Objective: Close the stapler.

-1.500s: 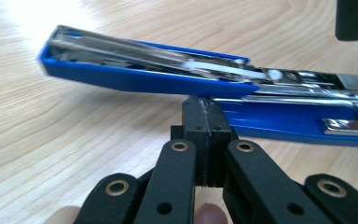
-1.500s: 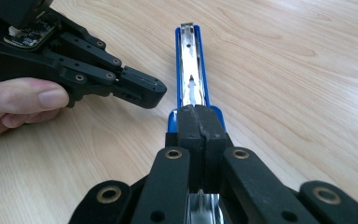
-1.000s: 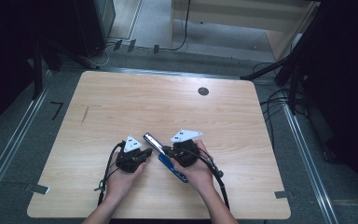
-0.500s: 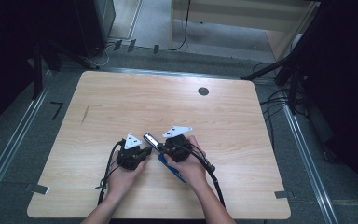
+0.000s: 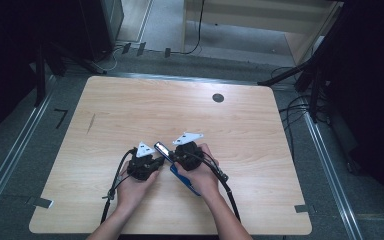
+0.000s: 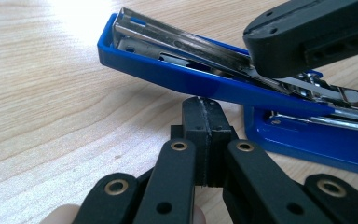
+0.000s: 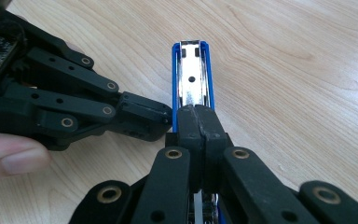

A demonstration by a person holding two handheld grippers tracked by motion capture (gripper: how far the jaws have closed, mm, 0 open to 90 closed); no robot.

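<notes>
The stapler (image 5: 180,172) lies on the counter (image 5: 130,110) near its front edge, between the two hands, and serves as landmark. Just left of it, the left gripper (image 6: 204,122) has its fingers clenched on nothing, their tips touching the underside of the raised blue arm. Over the stapler, the right gripper (image 7: 197,122) has its fingers clenched too, resting on the bright metal channel. Beyond the stapler, well apart, a dark round hole (image 5: 218,97) sits in the counter.

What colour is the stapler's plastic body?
Blue; the stapler has a silver metal staple channel inside. It shows best in the left gripper view.
</notes>
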